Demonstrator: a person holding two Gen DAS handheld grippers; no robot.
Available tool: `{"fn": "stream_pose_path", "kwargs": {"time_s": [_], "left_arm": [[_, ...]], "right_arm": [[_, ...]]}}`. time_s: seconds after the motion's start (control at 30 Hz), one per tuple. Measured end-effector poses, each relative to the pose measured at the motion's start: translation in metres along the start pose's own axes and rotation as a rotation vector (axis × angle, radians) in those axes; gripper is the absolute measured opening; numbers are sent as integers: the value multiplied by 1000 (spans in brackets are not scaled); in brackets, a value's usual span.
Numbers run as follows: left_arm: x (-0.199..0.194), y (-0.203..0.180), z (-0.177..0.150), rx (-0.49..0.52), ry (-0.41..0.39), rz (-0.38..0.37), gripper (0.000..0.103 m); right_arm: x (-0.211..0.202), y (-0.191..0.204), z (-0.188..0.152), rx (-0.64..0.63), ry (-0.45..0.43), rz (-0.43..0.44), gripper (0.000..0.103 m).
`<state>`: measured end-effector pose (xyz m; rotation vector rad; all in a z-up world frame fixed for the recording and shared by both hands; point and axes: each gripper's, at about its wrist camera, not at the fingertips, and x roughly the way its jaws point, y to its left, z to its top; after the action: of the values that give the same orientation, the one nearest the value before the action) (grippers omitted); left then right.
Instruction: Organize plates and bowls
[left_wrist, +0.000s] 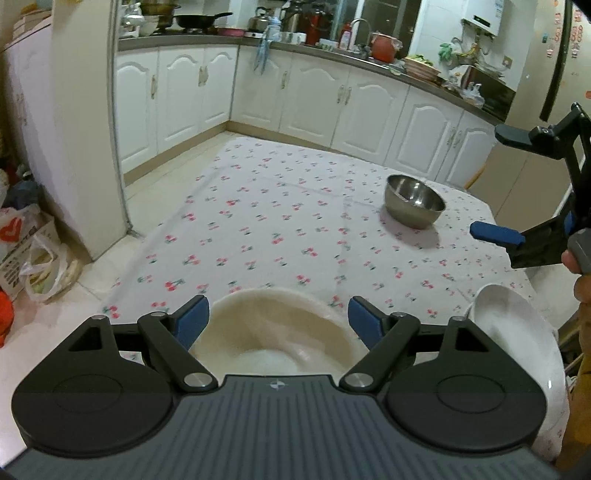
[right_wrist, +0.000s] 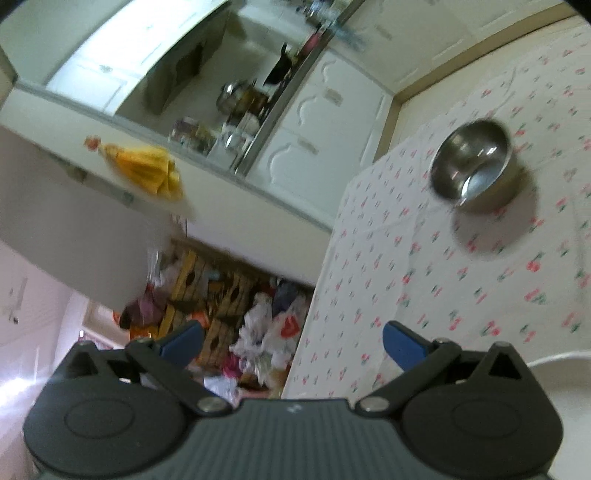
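A cream bowl (left_wrist: 273, 332) sits on the cherry-print tablecloth (left_wrist: 258, 221) at the near edge. My left gripper (left_wrist: 279, 321) stands open around it, its blue pads just outside the rim on either side. To the right of it a white plate (left_wrist: 517, 332) lies at the table's near right corner, also seen in the right wrist view as the white plate (right_wrist: 576, 387). A steel bowl (left_wrist: 413, 201) stands upright farther back on the right. My right gripper (left_wrist: 498, 184) hovers at the right edge near the steel bowl (right_wrist: 472, 166); in its own view the right gripper (right_wrist: 291, 343) is open with nothing in it.
White kitchen cabinets (left_wrist: 314, 96) with a cluttered counter run behind the table. Plastic bags (left_wrist: 40, 258) lie on the floor to the left, next to a white pillar (left_wrist: 85, 147). A person's hand (left_wrist: 580, 273) holds the right gripper.
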<state>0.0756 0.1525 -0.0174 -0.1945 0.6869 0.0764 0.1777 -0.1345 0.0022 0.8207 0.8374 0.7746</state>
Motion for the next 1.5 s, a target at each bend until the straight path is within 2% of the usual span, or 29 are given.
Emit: {"fn": "stream_pose_path", "kwargs": {"time_s": [0.47,0.77,0.97,1.07,1.2,1.37,1.43,1.5], "left_arm": [[42,-69,37,118,-12,-95,102],[99,-113,72,97,7,-142,102],[152,-127,91,55,50,-120,99],[173,-130,97,41,63,-112,91],[199,-131,102,5,94,-96,72],[219,-134,102,2,122,-93,59],[226,-136,102,5,133,-88,46],[233,-139,102,13,142,-80,39]], "right_arm": [[-72,-42,38,104,-256,-32,103],[-83,-60,46,138,-293,-37,103],[-87,-74,48,164,-299,-43,103],[-86,-79,50,175,-296,-49,103],[-82,-81,50,182,-286,-59,103],[-76,-85,49,186,-270,-69,103],[-73,-87,50,192,-262,-72,103],[-71,-89,51,197,-255,-75,103]]}}
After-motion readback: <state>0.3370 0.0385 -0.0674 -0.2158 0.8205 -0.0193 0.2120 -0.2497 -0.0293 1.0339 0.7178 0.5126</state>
